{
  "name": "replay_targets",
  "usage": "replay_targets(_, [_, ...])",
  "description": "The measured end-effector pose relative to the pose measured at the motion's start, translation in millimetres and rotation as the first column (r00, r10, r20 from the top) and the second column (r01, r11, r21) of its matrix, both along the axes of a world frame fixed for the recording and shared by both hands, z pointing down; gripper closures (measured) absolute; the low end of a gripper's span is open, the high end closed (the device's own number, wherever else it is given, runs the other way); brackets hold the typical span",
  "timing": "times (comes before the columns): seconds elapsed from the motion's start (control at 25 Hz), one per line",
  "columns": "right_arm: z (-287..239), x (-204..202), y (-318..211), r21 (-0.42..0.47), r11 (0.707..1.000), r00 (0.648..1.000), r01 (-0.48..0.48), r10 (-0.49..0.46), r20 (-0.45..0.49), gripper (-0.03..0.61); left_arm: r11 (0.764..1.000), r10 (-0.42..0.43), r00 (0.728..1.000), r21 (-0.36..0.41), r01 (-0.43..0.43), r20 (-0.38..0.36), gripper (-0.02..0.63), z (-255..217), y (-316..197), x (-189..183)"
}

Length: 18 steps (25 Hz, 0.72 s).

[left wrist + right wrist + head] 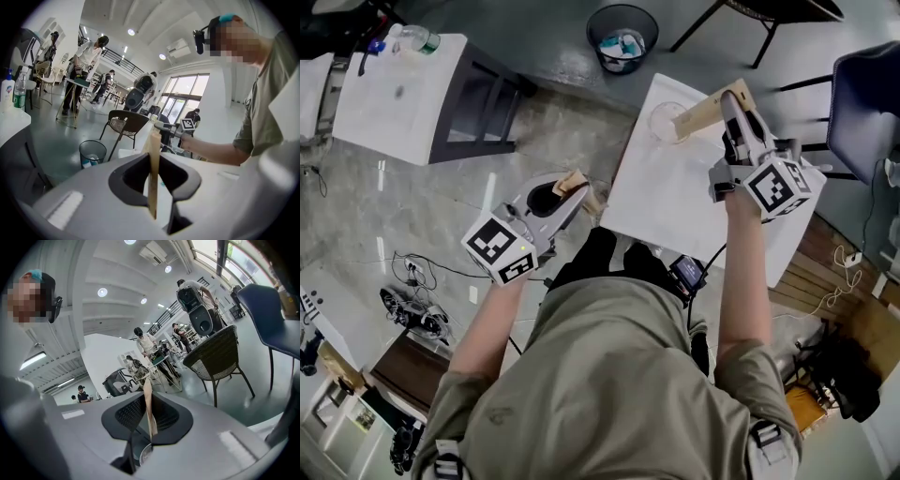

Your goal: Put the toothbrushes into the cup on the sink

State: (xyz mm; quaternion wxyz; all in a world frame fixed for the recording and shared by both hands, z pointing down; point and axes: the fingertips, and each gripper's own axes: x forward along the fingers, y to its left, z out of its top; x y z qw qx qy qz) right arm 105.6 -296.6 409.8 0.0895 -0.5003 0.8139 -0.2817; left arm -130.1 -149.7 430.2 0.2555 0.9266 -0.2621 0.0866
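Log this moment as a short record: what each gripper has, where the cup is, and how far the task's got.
left gripper: shut on left toothbrush, held off the white table's near-left edge
right gripper: shut on right toothbrush, over the table, its free end by the cup's rim
cup: clear, on the table's far corner
task status: neither toothbrush is in the cup yet
other: trash bin on the floor beyond the table

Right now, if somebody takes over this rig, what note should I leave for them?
Left gripper: shut on left brush, beside the sink, not over it.
Right gripper: shut on right brush, its far end at the cup on the sink; whether it is inside, I cannot tell.
Done: both brushes are in hand.
Left: put both into the cup.
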Motion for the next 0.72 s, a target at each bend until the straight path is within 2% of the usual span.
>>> replay_targets(0.24, [16.7,0.5,-4.6,-0.016,1.0,1.0,-0.006,0.006,-0.013,0.529,1.0,0.005,1.0,-0.009,-0.005,0.004,0.555,6.0,-0.8,1.5])
replay_targets(0.72, [33.2,-8.6,-9.2,0.03,1.0,0.998,0.009,-0.007,-0.068,0.529,0.999,-0.001,1.0,-0.037,0.001,0.016,0.555,14.2,-3.0,3.0])
